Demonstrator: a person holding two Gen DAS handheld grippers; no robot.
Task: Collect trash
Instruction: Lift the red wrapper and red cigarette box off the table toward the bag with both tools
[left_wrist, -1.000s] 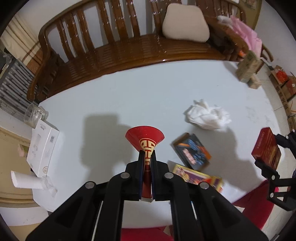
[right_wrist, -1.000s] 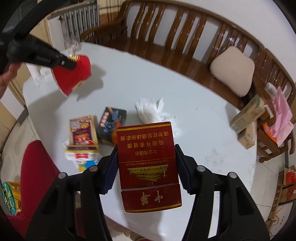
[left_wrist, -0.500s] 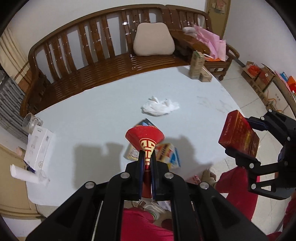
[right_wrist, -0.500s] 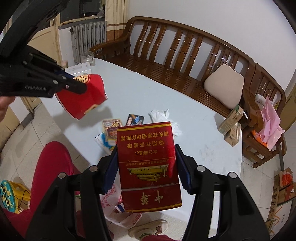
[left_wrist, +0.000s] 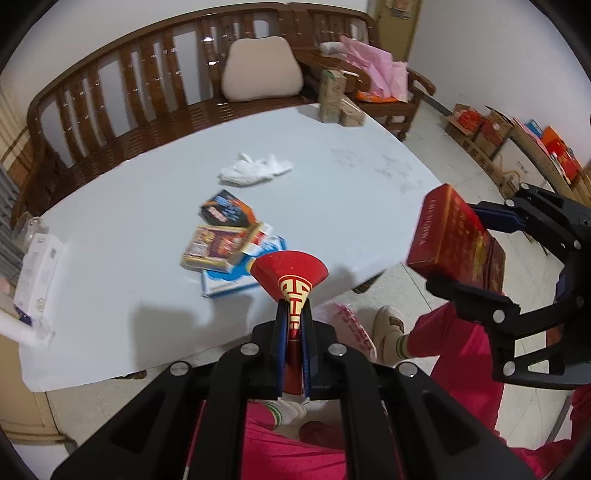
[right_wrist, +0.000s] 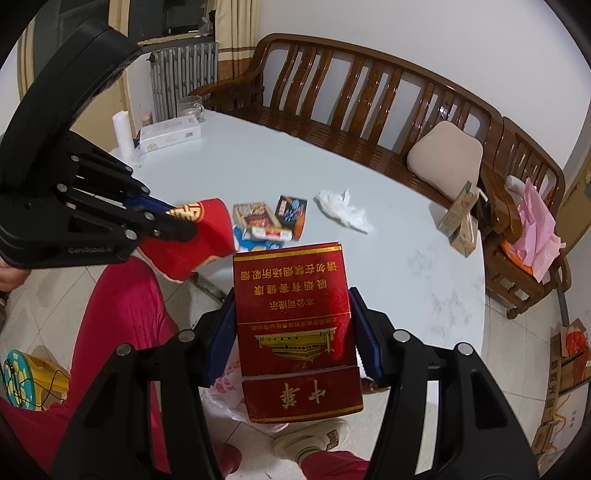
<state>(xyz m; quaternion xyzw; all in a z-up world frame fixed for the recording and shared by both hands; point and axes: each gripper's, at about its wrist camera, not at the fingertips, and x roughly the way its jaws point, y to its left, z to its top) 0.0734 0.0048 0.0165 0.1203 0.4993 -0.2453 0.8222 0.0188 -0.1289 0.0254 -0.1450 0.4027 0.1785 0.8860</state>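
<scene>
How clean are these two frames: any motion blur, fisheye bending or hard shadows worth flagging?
Left wrist view: the small boxes on the table are smeared by motion, the held red paper cup stays sharp and throws a soft shadow, and the bench bows strongly. Right wrist view: sharper overall, the red cigarette box is crisp, and the frame corners vignette to black.

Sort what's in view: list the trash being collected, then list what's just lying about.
Trash:
- red paper cup in left claw
- red cigarette carton in right claw
- crumpled white tissue
- small printed boxes pile

Lying about:
- beige cushion
- wooden bench
- white box
- glass mug
</scene>
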